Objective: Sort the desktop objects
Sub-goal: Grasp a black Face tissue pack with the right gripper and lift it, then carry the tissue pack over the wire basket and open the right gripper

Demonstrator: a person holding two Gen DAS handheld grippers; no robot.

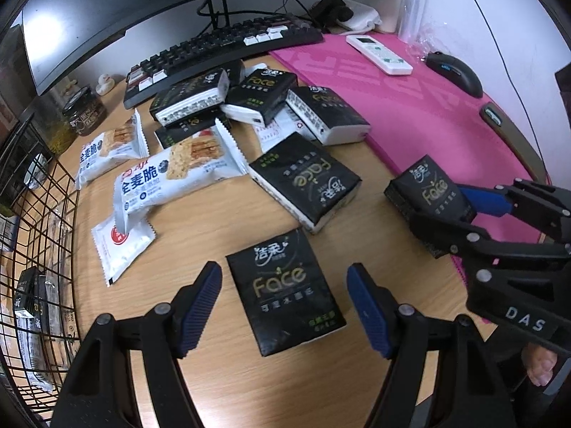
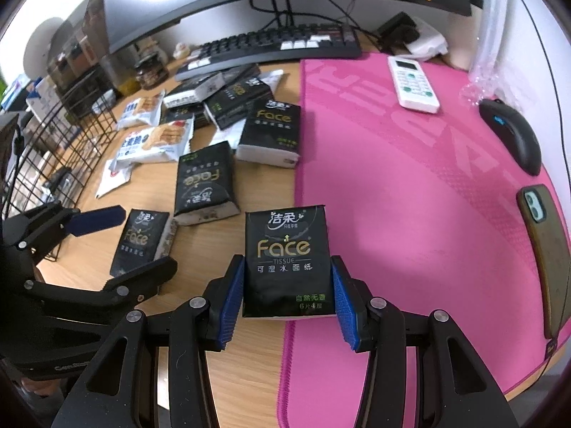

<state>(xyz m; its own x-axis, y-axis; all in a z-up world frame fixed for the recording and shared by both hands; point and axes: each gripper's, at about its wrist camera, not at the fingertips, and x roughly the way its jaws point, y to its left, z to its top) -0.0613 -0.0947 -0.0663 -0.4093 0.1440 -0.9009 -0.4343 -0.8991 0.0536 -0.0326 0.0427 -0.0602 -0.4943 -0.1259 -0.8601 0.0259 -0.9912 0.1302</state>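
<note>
- My right gripper (image 2: 287,301) pinches a tissue pack (image 2: 287,264) between its blue pads; the pack stands upright in the grip, its label facing the right wrist camera, over the border between the wooden worktop (image 2: 210,246) and the pink mat (image 2: 410,192).
- In the left wrist view, that same gripper (image 1: 442,210) sits at 3 o'clock with the held pack (image 1: 426,189) raised off the worktop (image 1: 185,249).
- My left gripper (image 1: 283,306) has its fingers spread wide, one on each side of a flat pack (image 1: 285,290) lying on the worktop; neither pad touches it.
- In the right wrist view, the left gripper (image 2: 117,246) appears at 9 o'clock, around the flat pack (image 2: 141,240).
- A third pack (image 1: 305,180) lies upside down at 12 o'clock from the flat pack, apart from it.
- More packs are piled (image 1: 249,96) at 12 o'clock, just before the keyboard (image 1: 221,53).
- Two cracker bags (image 1: 171,174) lie at 10 o'clock, beside a white sachet (image 1: 121,246).
- A wire basket (image 1: 35,249) stands at 9 o'clock and holds some packets.
- On the mat: a remote (image 2: 412,83), a mouse (image 2: 512,135) and a phone (image 2: 544,256).
</note>
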